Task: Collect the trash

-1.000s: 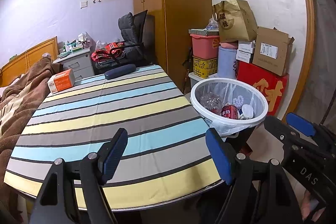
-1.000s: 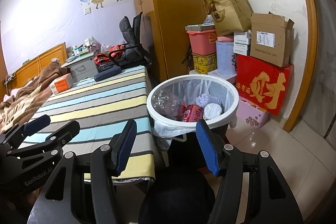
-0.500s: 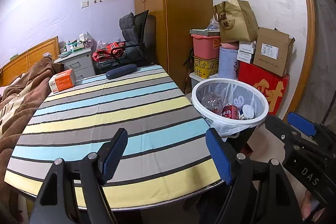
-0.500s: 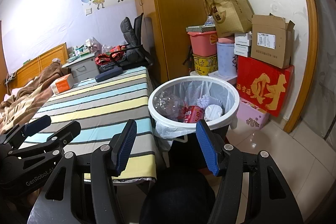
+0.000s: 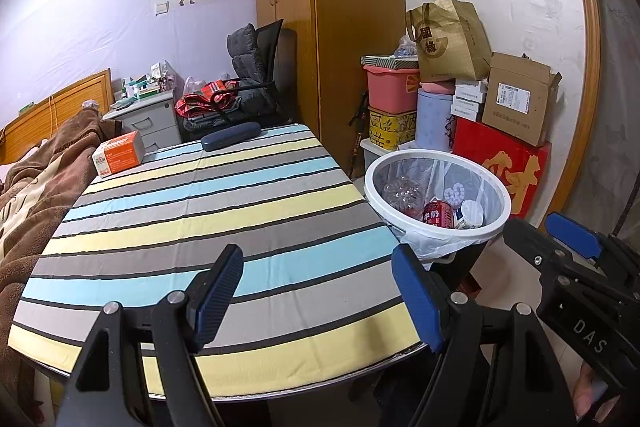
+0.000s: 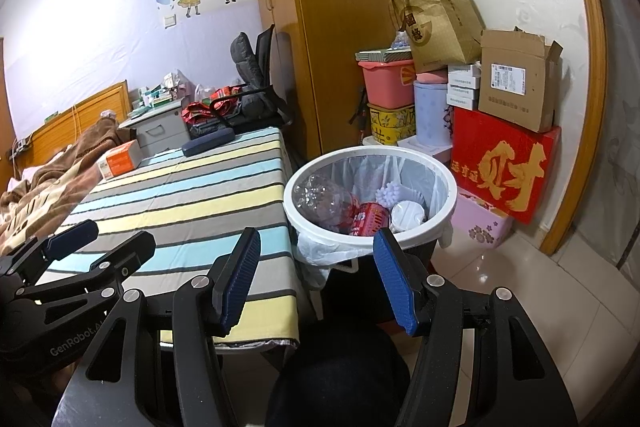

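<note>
Parts of the scene are cut off: the lower body of the white trash bin [image 6: 370,233] disappears behind the right gripper [image 6: 316,279] at the bottom centre of the right wrist view, and a dark rounded shape under the gripper hides the floor there; what it is cannot be told. The bin, lined with a thin plastic bag, stands just beside the right edge of the striped table [image 5: 208,211], right of centre in the left wrist view. Inside lie a crushed clear plastic bottle [image 6: 324,201], a red can [image 6: 370,219], a white round lid or cup [image 6: 407,214] and a white bumpy ball [image 6: 389,193]; anything deeper is hidden. The left gripper [image 5: 318,299] hangs over the near edge of the table at the bottom of its frame, blue pads spread wide with nothing between them. The right gripper is likewise spread and empty, its pads framing the near rim of the bin. On the far end of the table, toward the upper left, rest an orange box [image 5: 119,153] and a dark glasses case [image 5: 231,141]. Behind the bin, at the right, stacked boxes [image 6: 504,139], a pink tub and a brown paper bag [image 6: 438,27] crowd the wall beside a wooden wardrobe [image 5: 336,27].
</note>
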Tool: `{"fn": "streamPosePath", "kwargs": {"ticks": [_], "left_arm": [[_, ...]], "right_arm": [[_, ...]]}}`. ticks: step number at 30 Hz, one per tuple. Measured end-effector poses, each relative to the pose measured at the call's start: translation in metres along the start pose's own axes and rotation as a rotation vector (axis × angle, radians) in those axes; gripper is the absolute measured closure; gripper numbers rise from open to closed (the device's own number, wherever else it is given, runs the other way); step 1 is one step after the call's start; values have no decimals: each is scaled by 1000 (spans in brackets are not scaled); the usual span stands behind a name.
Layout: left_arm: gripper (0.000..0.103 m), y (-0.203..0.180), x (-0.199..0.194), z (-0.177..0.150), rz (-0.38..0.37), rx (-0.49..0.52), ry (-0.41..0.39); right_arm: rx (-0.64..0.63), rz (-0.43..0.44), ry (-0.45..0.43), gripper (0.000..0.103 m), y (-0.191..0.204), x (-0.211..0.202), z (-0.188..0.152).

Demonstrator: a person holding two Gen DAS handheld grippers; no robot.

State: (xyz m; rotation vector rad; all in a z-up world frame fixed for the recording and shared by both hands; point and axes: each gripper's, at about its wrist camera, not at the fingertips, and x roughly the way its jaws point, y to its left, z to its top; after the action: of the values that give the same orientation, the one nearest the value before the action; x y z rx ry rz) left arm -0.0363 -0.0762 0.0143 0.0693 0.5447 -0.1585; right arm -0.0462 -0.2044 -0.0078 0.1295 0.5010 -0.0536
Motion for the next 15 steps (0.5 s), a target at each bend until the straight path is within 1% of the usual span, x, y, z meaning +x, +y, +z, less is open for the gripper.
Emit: {"fn": "streamPosePath", "kwargs": {"ticks": [15], "left_arm": [[25,1,-1,0,0,-1,-1]], "right_arm": [[-4,0,3,43,1,0,2]]}}
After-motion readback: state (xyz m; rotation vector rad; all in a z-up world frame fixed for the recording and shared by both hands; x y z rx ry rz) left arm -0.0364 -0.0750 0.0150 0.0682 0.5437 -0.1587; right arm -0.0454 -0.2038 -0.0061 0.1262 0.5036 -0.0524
